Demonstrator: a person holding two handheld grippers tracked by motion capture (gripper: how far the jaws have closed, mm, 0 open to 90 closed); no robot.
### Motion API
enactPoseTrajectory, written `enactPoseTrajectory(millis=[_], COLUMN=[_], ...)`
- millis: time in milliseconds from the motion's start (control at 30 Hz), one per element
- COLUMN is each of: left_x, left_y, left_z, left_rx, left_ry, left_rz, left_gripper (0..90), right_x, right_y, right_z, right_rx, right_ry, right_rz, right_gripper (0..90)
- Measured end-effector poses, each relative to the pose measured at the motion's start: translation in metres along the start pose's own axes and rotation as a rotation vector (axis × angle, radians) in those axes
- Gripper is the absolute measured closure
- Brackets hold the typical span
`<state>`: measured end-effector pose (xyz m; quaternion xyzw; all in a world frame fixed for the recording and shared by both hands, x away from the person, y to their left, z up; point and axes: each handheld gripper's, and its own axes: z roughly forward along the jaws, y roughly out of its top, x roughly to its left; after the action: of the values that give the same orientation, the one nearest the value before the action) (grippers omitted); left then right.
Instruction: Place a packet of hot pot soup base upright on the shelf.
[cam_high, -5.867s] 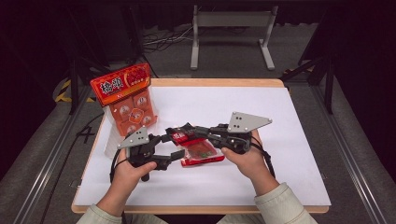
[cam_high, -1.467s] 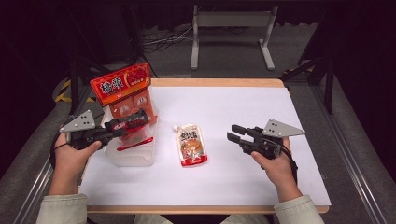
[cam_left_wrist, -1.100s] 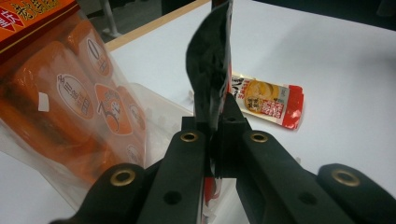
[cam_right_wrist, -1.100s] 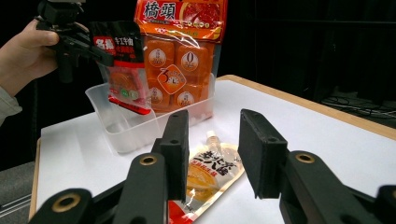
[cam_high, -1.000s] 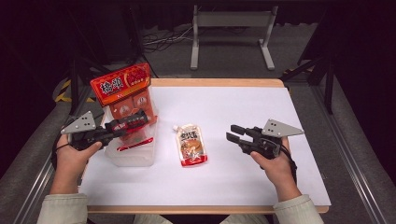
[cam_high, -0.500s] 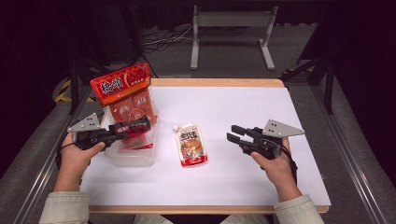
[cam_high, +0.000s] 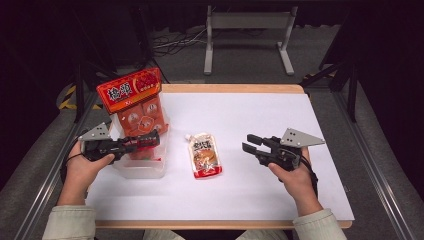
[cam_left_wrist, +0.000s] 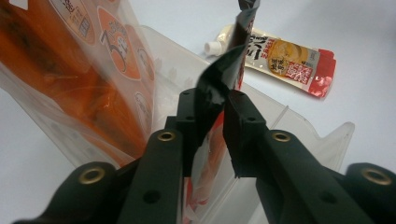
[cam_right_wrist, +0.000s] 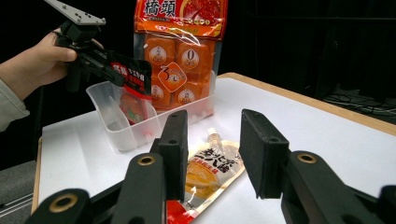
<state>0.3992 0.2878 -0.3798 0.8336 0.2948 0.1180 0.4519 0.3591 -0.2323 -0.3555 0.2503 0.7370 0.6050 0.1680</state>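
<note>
My left gripper (cam_high: 152, 140) hovers over a clear plastic tub (cam_high: 140, 170) at the table's left. A dark red sachet (cam_left_wrist: 224, 70) stands between its jaws, reaching down into the tub (cam_left_wrist: 289, 126). The jaws have just been opening: the sachet leans on one pad and a gap shows at the other. In the right gripper view the sachet (cam_right_wrist: 133, 84) hangs below the left gripper (cam_right_wrist: 100, 60). My right gripper (cam_high: 248, 142) stands open and empty above the white table, to the right of a spouted sauce pouch (cam_high: 204, 155) that lies flat.
A tall orange snack bag (cam_high: 132, 102) with a red header stands upright in the tub's far end. The white sheet covers the table top (cam_high: 260, 115). A metal stand (cam_high: 247, 22) and dark floor lie beyond the far edge.
The left gripper has sunk a little with the sachet, down toward the tub. The right gripper and the pouch have not moved.
</note>
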Motion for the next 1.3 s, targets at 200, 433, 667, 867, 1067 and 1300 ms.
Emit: enactPoseTrajectory(millis=[200,433,667,867,1067,1300], left_x=[0.000,-0.005,-0.015,-0.029,-0.044,-0.062], left_y=[0.000,0.005,0.013,0.021,0.027,0.033], left_z=[-0.004,-0.008,-0.023,-0.033,-0.041,-0.043], left_rx=[-0.023,-0.081,-0.171,-0.217,-0.241,-0.261], left_ry=[0.051,0.113,0.147,0.153,0.138,0.084], left_rz=[-0.014,-0.005,0.001,-0.006,-0.005,0.010], left_gripper=[49.0,28.1,17.5,14.5,12.9,12.4], right_x=[0.000,-0.001,-0.001,-0.004,-0.012,-0.018], right_y=[0.000,-0.002,-0.003,0.001,0.002,-0.003], right_z=[0.001,0.005,0.019,0.040,0.067,0.091], right_rx=[-0.001,0.023,0.068,0.140,0.225,0.292], right_ry=[0.003,0.027,0.074,0.092,0.097,0.094], right_rz=[0.000,0.009,0.030,0.067,0.122,0.127], right_gripper=[62.6,58.3,51.1,46.3,43.9,44.1])
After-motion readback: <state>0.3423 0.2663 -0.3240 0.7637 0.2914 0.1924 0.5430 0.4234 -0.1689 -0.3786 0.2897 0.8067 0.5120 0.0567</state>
